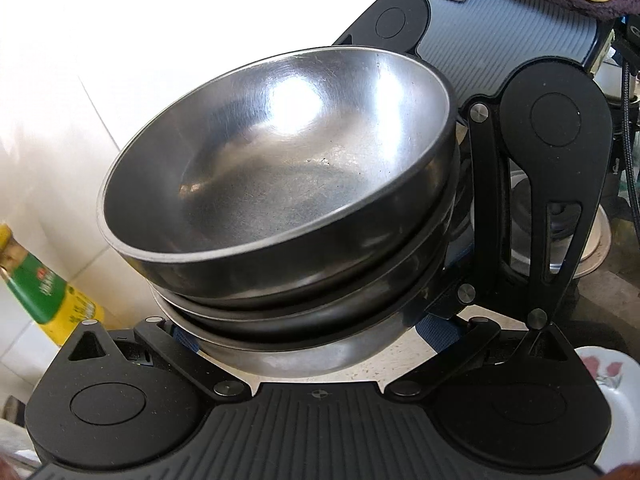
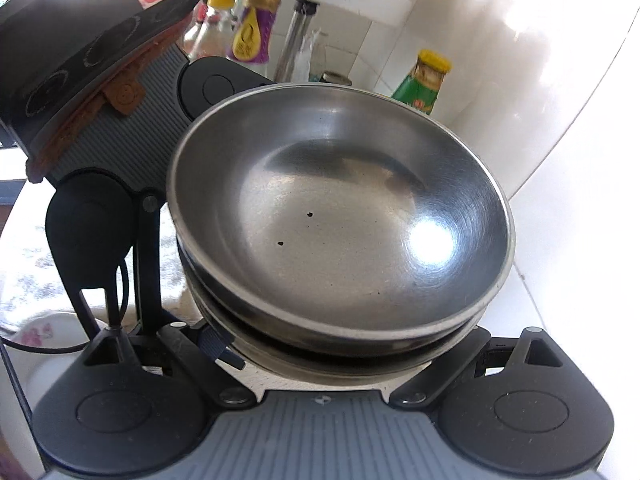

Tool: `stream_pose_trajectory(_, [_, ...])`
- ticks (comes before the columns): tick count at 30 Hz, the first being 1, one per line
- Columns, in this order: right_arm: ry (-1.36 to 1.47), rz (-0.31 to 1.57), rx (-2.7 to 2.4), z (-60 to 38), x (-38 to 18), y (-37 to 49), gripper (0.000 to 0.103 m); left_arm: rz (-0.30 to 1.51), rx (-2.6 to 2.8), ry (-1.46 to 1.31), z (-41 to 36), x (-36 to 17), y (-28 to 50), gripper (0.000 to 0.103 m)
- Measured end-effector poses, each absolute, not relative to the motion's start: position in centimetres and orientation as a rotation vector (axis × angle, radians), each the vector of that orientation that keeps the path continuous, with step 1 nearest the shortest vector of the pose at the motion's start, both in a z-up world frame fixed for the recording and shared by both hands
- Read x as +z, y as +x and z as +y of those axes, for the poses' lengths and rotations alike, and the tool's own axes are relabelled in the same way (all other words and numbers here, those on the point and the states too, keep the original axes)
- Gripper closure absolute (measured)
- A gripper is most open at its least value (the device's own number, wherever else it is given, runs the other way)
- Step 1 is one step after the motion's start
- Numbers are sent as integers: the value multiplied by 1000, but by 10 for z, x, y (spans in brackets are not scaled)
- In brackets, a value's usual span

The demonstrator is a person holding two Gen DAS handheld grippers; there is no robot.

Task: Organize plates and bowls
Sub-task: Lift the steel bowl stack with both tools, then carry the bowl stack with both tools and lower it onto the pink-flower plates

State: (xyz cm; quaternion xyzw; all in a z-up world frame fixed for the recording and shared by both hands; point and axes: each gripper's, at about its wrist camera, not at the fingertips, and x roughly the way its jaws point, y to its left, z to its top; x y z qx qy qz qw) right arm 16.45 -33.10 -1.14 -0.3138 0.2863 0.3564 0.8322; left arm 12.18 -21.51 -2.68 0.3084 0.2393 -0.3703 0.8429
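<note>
Both hand-held grippers flank two nested steel bowls (image 1: 276,168).

The white tiled wall (image 1: 60,80) is overexposed by strong daylight — glare is seen inside the steel bowl (image 2: 340,216); edges are bent and blurred.

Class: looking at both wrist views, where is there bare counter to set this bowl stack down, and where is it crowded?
Free: the pale counter right of the bowl stack, below the white wall. Crowded: the bottles behind, and the flowered plate and lid on the other side.
</note>
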Motion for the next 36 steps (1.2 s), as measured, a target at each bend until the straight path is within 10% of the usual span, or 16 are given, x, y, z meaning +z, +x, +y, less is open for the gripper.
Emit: stream_pose_trajectory(36, [-545,699,609,-280,-5,3,8,506,-942,740,-162,-40,-34,0])
